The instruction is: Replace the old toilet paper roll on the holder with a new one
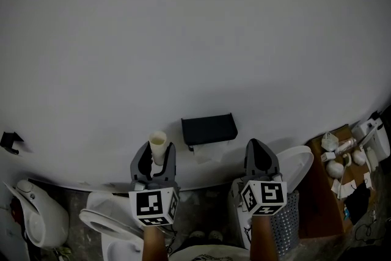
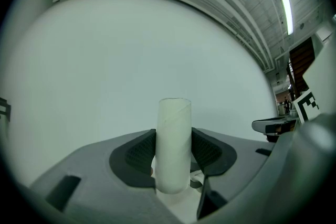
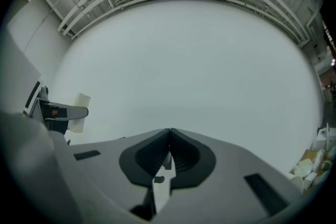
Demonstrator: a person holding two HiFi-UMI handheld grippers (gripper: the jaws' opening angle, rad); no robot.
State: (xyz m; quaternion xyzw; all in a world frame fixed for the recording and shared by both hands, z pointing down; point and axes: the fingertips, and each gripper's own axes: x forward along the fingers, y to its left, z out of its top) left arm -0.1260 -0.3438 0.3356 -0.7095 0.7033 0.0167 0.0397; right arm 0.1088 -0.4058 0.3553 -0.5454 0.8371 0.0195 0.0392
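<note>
While the head view gives us only the top of the empty cardboard tube [image 1: 157, 145] poking up from the left gripper [image 1: 155, 159], the left gripper view shows it fully: the tube stands upright, clamped between the two dark pads [image 2: 137, 153], which press on its sides. The tube is left of the black holder [image 1: 209, 129] on the white wall [image 1: 195, 40], near it but not touching. A loose sheet of paper [image 1: 211, 152] hangs under the holder.

Only the head view shows us both forearms [image 1: 155, 245] reaching side by side toward the wall, grippers pointing level, the holder between them. The right gripper [image 1: 261, 154] is clenched; its own view shows the jaws meeting with nothing between them, and the holder off to its left. A white toilet [image 1: 105, 220] sits below the left gripper.
</note>
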